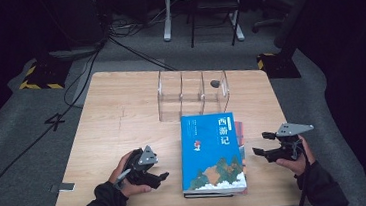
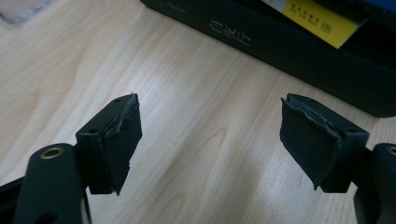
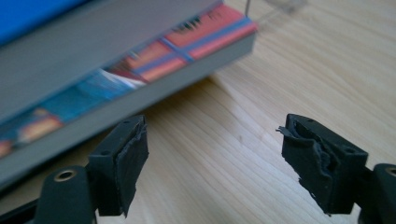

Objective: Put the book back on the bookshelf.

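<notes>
A stack of books lies at the table's front middle. A blue book [image 1: 211,153] with a landscape cover is on top, a red book [image 1: 239,128] peeks out at its right, and a dark book [image 2: 289,51] is at the bottom. My left gripper [image 1: 161,177] is low over the wood just left of the stack, pointing at it, jaws open and empty [image 2: 210,135]. My right gripper [image 1: 259,144] hovers just right of the stack, facing the page edges [image 3: 140,60], jaws open with nothing between them [image 3: 215,154].
A clear three-compartment organizer [image 1: 193,94] stands behind the books, with a small dark object [image 1: 215,84] in its right compartment. The wooden table [image 1: 116,114] has bare room at the left. Cables, chair legs and stands are on the floor beyond.
</notes>
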A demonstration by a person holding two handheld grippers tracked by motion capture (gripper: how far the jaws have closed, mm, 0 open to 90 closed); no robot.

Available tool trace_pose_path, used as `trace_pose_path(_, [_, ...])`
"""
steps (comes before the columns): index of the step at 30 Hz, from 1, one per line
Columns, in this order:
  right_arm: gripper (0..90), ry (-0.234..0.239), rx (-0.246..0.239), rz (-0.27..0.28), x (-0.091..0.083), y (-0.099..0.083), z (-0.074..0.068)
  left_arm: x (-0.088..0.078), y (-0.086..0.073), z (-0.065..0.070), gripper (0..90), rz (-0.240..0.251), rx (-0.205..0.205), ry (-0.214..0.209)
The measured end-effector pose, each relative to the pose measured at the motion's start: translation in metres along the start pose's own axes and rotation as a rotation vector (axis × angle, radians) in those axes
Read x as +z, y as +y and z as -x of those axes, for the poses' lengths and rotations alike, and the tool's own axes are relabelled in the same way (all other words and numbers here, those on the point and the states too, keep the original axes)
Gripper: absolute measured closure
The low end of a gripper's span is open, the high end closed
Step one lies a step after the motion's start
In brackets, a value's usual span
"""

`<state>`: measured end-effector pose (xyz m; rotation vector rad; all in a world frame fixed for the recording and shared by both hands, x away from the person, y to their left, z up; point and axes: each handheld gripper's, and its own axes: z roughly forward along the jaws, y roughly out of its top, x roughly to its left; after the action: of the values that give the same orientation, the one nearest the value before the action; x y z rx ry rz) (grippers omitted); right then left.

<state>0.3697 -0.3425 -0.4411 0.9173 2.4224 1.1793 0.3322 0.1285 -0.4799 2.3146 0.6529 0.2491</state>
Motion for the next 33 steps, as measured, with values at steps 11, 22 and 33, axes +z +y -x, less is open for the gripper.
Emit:
trace_pose_path(11, [24.6, 0.050, -0.041, 0.021, -0.017, 0.026, -0.034, 0.022, -0.003, 0.003, 19.5, -0.048, 0.015, -0.043])
trace_pose_path(22, [26.0, 0.151, -0.085, -0.018, -0.005, 0.054, -0.070, 0.033, 0.001, 0.002, 14.9, -0.003, 0.036, -0.051])
trace_pose_path(33, [9.7, 0.227, -0.030, -0.109, 0.023, 0.054, -0.065, 0.036, 0.002, 0.000, 14.8, 0.007, 0.037, -0.049])
